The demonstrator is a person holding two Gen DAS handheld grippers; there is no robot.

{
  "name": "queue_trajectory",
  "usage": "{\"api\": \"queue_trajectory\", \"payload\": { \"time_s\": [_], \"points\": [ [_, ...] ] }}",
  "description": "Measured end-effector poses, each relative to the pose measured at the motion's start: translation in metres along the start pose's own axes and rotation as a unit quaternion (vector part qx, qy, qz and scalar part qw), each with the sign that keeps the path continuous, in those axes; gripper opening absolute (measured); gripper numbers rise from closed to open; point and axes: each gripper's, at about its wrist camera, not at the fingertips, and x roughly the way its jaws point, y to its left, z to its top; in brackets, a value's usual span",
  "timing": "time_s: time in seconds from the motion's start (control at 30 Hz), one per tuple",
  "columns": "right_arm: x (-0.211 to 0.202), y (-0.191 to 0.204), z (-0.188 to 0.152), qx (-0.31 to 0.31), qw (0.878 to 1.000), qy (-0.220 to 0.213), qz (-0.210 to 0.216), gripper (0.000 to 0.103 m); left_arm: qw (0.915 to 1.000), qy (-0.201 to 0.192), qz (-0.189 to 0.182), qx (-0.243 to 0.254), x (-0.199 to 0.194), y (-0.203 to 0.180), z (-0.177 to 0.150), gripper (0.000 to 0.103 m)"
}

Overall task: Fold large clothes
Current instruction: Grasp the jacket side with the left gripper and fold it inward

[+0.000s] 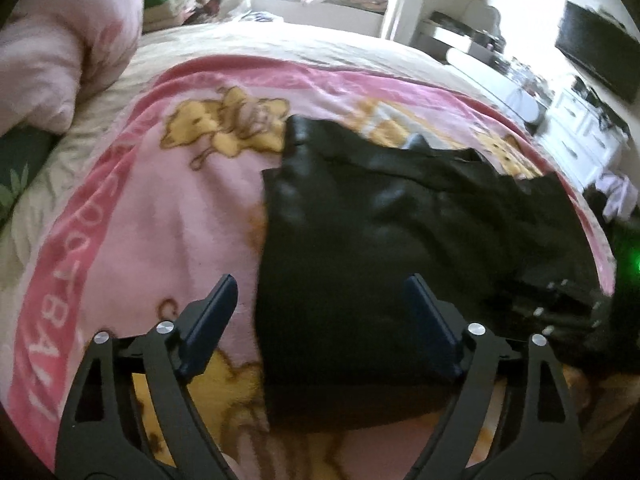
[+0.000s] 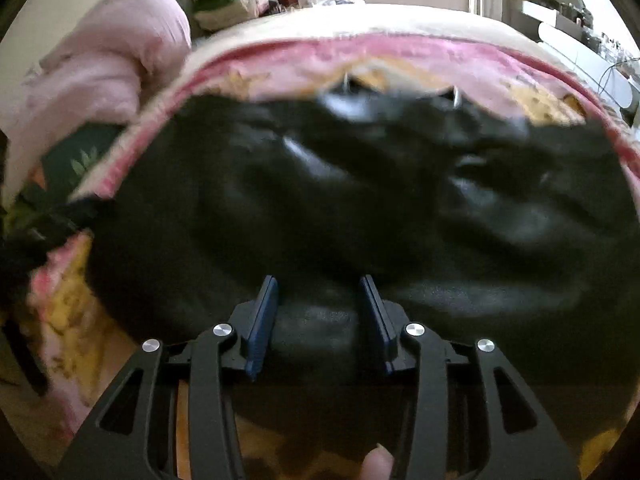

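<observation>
Black garment (image 1: 392, 240) lies spread on pink blanket (image 1: 132, 208) over the bed, partly folded, rumpled at its far side. Left tongs (image 1: 320, 316) released, jaws wide; garment's left edge runs between them, pads clear of cloth. Right tongs (image 2: 320, 312) half-open over the near hem, cloth between the jaws; whether the pads pinch it I cannot tell. Step, as I judge it: regrasping between folds. Next move calls for both tongs to pinch the near edge, then carry it across evenly
</observation>
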Motion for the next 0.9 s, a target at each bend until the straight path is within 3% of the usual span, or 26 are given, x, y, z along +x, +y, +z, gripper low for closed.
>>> {"api": "queue_trajectory", "payload": {
  "time_s": [0.2, 0.27, 0.37, 0.5, 0.6, 0.77, 0.9],
  "points": [
    [-0.01, -0.003, 0.014, 0.02, 1.0, 0.014, 0.015, 0.043, 0.9991, 0.015, 0.005, -0.04, 0.013, 0.02, -0.002, 0.089],
    [-0.02, -0.007, 0.028, 0.03, 0.999, -0.009, 0.028, 0.043, 0.9981, 0.026, -0.012, -0.055, 0.019, 0.024, -0.004, 0.089],
    [-0.029, -0.01, 0.059, 0.036, 0.999, -0.039, 0.005, 0.043, 0.9971, 0.038, -0.021, -0.062, 0.026, 0.022, -0.007, 0.089],
    [-0.013, -0.015, 0.092, 0.049, 0.998, -0.037, -0.019, 0.043, 0.996, 0.048, -0.032, -0.068, 0.033, 0.02, -0.008, 0.089],
    [0.009, -0.025, 0.109, 0.067, 0.996, -0.02, -0.053, 0.043, 0.9944, 0.056, -0.042, -0.08, 0.039, 0.023, -0.008, 0.092],
    [0.058, -0.045, 0.116, 0.089, 0.993, 0.043, -0.063, 0.042, 0.9917, 0.064, -0.058, -0.095, 0.047, 0.028, -0.007, 0.094],
    [0.068, -0.045, 0.11, 0.085, 0.993, 0.048, -0.064, 0.042, 0.9897, 0.069, -0.067, -0.106, 0.052, 0.029, -0.006, 0.094]
  ]
}}
